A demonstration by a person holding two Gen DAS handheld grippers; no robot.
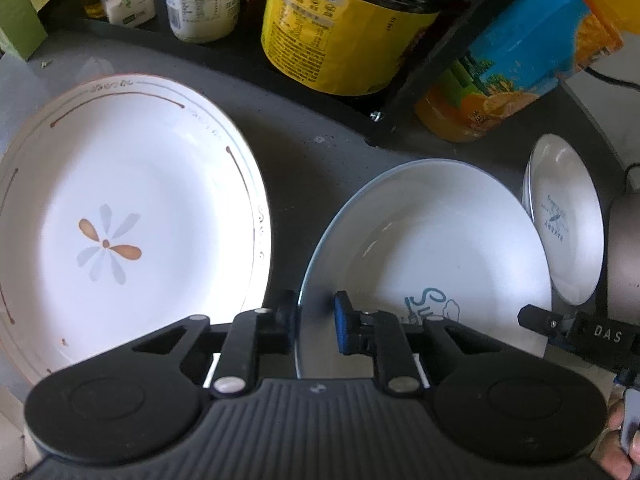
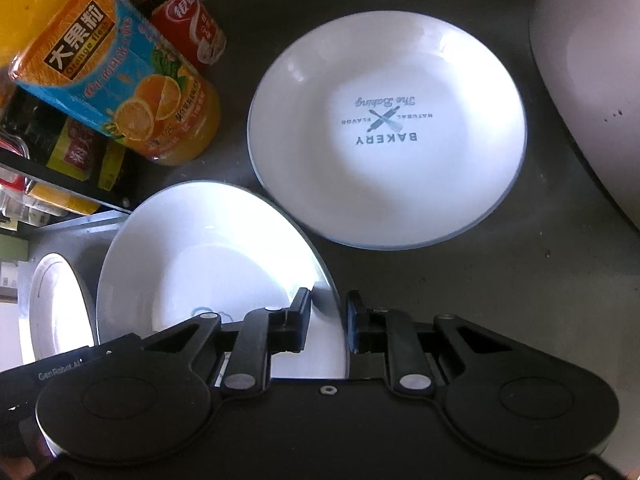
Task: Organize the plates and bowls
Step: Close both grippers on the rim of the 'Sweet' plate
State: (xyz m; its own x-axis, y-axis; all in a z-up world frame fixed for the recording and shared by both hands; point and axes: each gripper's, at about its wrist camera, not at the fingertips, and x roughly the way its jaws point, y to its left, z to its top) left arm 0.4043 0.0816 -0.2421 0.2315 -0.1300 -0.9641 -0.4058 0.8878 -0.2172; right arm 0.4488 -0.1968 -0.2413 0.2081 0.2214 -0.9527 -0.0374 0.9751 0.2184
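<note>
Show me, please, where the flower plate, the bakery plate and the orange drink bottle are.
flower plate (image 1: 120,216): left wrist view, on its white centre.
bakery plate (image 2: 386,124): right wrist view, on the printed logo.
orange drink bottle (image 2: 132,92): right wrist view, on its label.

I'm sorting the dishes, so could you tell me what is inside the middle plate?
The middle plate holds no food, only a blue printed design, partly covered by the left gripper.

Flower plate: left and lower rim cut off by frame edge. Middle plate: blue print partly hidden behind left gripper. White appliance: cropped at right. Bottle labels: text too small to read.
</note>
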